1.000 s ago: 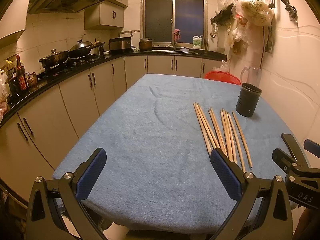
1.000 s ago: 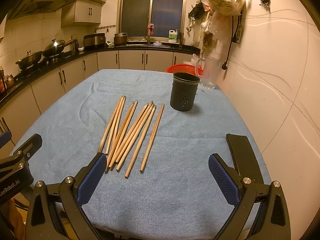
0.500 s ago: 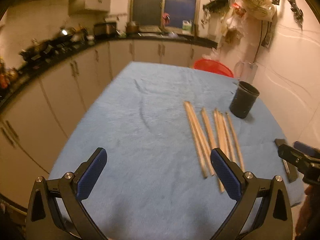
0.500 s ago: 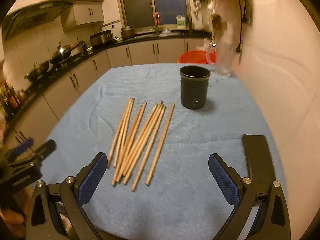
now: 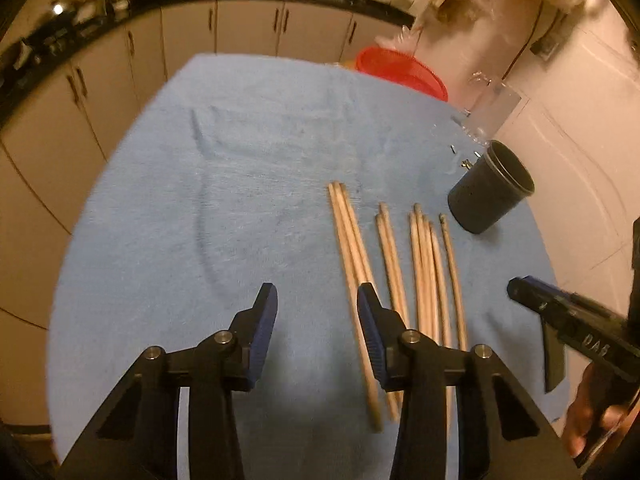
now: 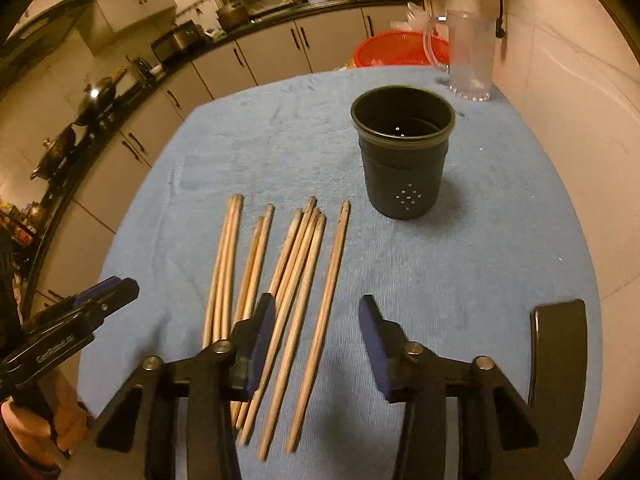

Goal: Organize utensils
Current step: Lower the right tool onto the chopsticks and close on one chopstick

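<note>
Blue pads line both claws. The left claw [image 5: 317,312] is closing with only cloth between its jaws; its right pad stands over the leftmost chopsticks [image 5: 352,264]. The right claw [image 6: 317,320] is closing too, above the low ends of three chopsticks [image 6: 280,280], not pressing them. They lie side by side on the blue table [image 6: 460,280], pointing to 12 o'clock. A black cup [image 6: 403,156] stands upright and apart at their 1 o'clock. Beyond it, at 1 o'clock, stands a clear jug [image 6: 468,56], and a red basket [image 6: 392,50] behind it.
</note>
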{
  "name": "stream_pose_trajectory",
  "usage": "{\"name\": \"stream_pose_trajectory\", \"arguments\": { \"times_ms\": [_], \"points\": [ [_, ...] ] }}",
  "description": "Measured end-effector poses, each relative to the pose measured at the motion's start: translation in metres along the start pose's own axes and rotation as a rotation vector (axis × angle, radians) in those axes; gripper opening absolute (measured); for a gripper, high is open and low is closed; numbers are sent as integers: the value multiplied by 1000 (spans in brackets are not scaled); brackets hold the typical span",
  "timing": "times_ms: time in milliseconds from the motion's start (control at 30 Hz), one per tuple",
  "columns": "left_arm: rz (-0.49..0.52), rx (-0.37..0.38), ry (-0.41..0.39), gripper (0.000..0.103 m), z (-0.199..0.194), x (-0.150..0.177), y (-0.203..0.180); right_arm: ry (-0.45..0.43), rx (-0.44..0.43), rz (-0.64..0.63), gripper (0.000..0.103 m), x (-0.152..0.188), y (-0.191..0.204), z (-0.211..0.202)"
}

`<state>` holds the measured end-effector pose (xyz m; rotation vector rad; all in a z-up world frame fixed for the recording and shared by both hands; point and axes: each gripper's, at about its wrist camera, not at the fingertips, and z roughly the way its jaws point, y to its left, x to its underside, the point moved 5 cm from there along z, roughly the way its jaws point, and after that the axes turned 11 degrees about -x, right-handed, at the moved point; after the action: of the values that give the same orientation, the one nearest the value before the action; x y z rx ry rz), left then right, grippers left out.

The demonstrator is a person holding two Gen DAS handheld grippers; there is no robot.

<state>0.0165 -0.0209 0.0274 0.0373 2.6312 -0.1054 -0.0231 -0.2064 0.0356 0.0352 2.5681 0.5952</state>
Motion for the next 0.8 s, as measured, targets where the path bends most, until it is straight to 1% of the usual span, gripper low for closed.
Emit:
{"name": "stream_pose_trajectory", "arguments": {
  "times_ms": [33,100,133,200,267,333,367,400,467,633,700,800],
  "points": [
    [3,9,19,38,8,-5,-3,5,10,2,36,-4,-1,6],
    [1,1,38,38,21,-15,-7,13,29,5,36,-9,-4,13],
    [-3,20,50,36,27,-19,-10,16,30,12,36,-11,-6,16],
    [0,11,63,33,39,-26,-16,24,42,17,35,-16,-9,22],
    [-2,19,80,32,52,-33,-22,31,53,24,35,-19,-12,30],
    [0,13,98,26,63,-36,-26,37,58,33,35,-20,-14,35],
    [1,19,107,26,68,-38,-28,42,64,32,35,-20,-15,38],
    [4,23,111,26,71,-40,-29,44,70,29,35,-21,-15,40],
    [22,-2,112,26,77,-42,-33,47,77,26,35,-20,-16,42],
    [51,-33,122,24,90,-43,-38,50,74,32,35,-19,-18,44],
    [59,-36,108,24,90,-44,-38,48,77,34,35,-19,-19,43],
    [75,-34,108,23,89,-44,-36,52,74,34,35,-18,-20,44]
  ]
}}
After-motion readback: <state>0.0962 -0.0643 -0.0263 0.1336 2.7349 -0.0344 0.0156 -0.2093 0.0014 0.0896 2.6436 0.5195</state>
